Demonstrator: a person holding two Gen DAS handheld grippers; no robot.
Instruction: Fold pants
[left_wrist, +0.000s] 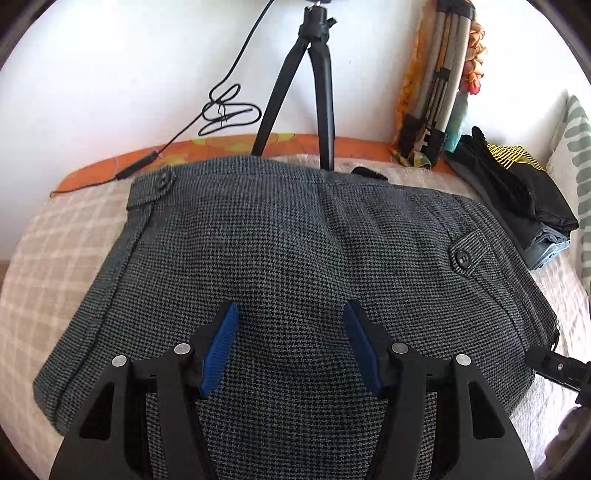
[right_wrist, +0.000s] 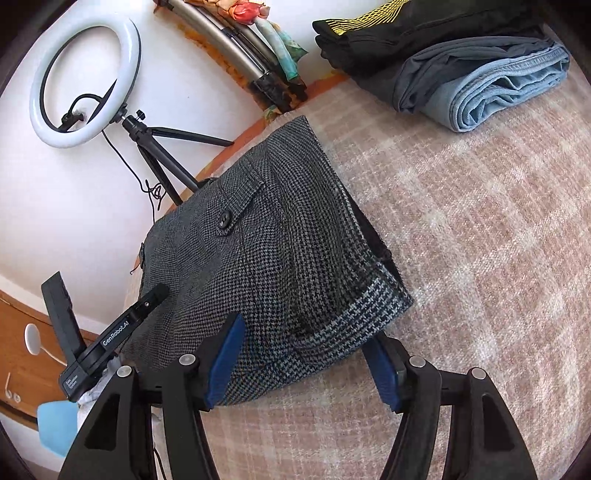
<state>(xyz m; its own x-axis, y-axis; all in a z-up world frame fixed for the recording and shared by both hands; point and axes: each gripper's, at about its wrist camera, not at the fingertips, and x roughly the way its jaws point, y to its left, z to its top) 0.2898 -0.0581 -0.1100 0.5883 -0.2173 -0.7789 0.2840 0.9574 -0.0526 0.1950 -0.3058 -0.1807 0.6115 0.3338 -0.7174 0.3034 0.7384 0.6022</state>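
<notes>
Left tool (left_wrist: 290, 345) and right tool (right_wrist: 306, 363), jaws apart.

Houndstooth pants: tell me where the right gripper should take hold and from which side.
Grip the houndstooth pants at the lifted near corner of the folded stack, coming in low from the bed's open side. That edge curls up off the checked blanket, so a finger can probably slide under. The right gripper is open and already straddles it.

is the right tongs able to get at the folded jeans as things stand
Probably yes. The right tongs are open, with a corner of the pants between the jaws but not gripped. Bare blanket lies between them and the jeans; nothing blocks the way.
</notes>
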